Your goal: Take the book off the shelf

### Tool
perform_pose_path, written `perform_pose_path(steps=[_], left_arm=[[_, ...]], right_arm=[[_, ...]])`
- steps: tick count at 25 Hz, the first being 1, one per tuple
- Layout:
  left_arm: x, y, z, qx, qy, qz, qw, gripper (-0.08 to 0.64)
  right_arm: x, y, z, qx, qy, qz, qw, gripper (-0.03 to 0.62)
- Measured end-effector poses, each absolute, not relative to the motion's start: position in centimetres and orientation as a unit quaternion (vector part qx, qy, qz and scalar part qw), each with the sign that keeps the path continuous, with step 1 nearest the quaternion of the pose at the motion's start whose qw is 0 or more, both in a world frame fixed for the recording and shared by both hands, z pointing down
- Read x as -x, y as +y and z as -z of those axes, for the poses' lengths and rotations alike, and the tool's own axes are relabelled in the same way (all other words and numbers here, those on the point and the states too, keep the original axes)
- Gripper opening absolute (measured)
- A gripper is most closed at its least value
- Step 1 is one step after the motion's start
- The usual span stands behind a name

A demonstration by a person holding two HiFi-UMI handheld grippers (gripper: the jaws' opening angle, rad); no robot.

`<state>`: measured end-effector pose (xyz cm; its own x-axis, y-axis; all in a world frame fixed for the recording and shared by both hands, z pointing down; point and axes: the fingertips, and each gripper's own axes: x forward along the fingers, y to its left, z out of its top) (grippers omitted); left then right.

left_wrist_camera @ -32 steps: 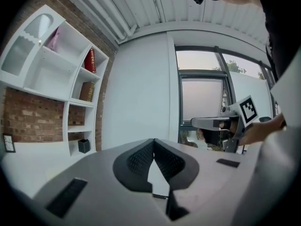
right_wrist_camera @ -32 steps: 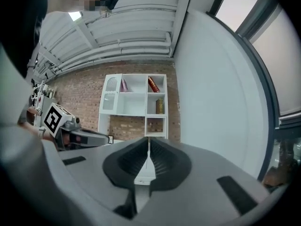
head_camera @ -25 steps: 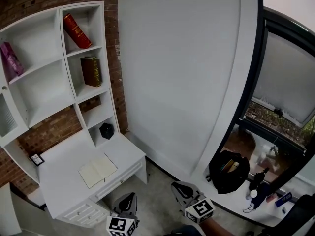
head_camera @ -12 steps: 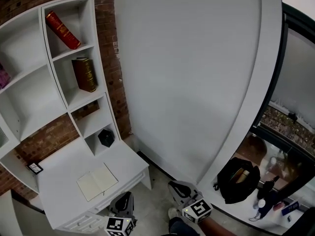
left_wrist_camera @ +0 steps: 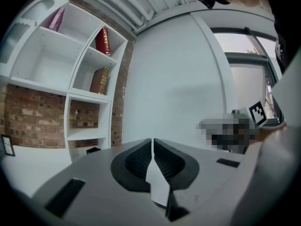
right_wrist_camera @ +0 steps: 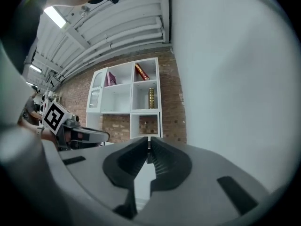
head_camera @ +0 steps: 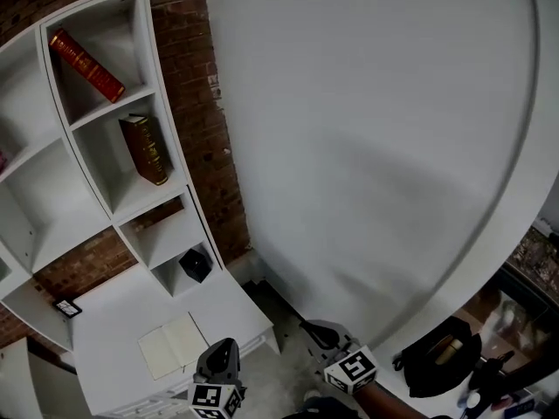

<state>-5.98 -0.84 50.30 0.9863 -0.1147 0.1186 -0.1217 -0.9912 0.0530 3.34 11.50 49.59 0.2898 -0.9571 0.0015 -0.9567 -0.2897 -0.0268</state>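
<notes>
Both grippers have closed in on the shelf (head_camera: 113, 107) at far left; the left gripper (head_camera: 223, 349) and right gripper (head_camera: 319, 330) ride low, jaws pressed together on nothing. This looks like the approach: the red book (head_camera: 86, 65) leans in the top compartment, with a brown book (head_camera: 145, 149) below it, both well apart from the jaws. Next comes a reach up with the jaws opening.

a study or home-office corner. a white shelf unit (head_camera: 44, 199) stands against a red brick wall (head_camera: 188, 77), with a red book (head_camera: 86, 65) and a brown book (head_camera: 145, 149) in its right-hand compartments. a white desk (head_camera: 113, 312) juts from the unit's base and carries an open notebook (head_camera: 175, 345). a plain white wall (head_camera: 367, 147) runs to the right of the unit.
</notes>
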Motion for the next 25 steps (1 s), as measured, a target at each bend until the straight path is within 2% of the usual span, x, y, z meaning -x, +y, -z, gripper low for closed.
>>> perform_pose_path(steps=[9, 14, 25], left_arm=[[-1.1, -3.4, -49.8, -0.991, -0.118, -0.048, 0.039, 0.008], [-2.3, -5.1, -49.7, -0.984, -0.16, -0.068, 0.04, 0.008], [-5.3, -11.4, -46.6, -0.976, -0.215, -0.042, 0.017, 0.008]], right_arm=[[-10.6, 7.3, -48.1, 0.752, 0.659, 0.015, 0.009, 0.025], [-12.8, 5.2, -46.8, 0.738, 0.674, 0.022, 0.02, 0.025], [-17.3, -0.4, -45.9, 0.732, 0.68, 0.042, 0.007, 0.025]])
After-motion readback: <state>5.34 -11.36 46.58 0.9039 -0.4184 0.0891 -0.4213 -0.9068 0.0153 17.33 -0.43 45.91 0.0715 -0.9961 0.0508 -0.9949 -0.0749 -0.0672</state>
